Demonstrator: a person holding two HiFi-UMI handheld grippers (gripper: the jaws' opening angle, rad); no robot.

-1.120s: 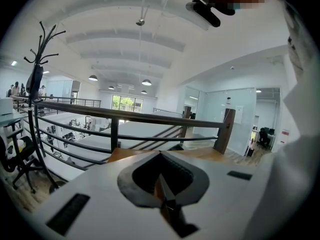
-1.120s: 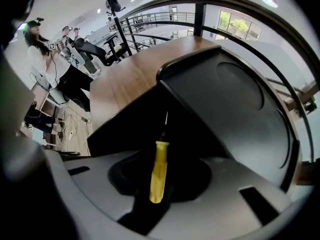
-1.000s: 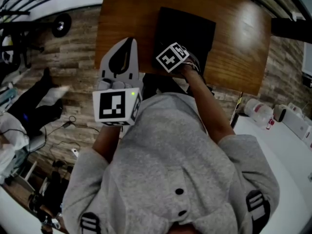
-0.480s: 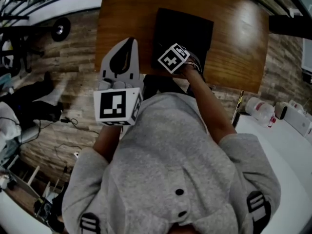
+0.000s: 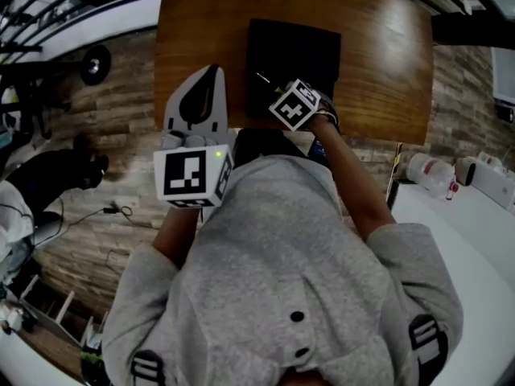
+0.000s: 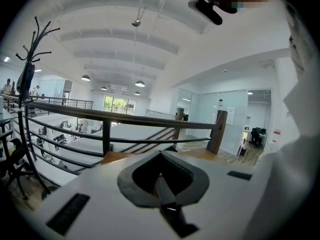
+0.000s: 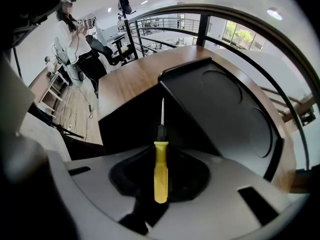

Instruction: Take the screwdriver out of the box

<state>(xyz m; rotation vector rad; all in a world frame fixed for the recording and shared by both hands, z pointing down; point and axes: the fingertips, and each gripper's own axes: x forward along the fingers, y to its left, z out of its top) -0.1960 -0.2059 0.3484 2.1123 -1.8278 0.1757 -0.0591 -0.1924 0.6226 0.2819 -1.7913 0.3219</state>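
The right gripper (image 7: 160,156) pinches the yellow-handled screwdriver (image 7: 160,176) by its handle, shaft pointing over the black box (image 7: 225,109) on the wooden counter (image 7: 130,79), while the left gripper (image 6: 161,164) is pressed together, empty.

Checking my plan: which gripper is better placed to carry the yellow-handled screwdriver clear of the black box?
The right gripper: it grips the yellow-handled screwdriver over the black box. The left gripper is shut, empty, aside.
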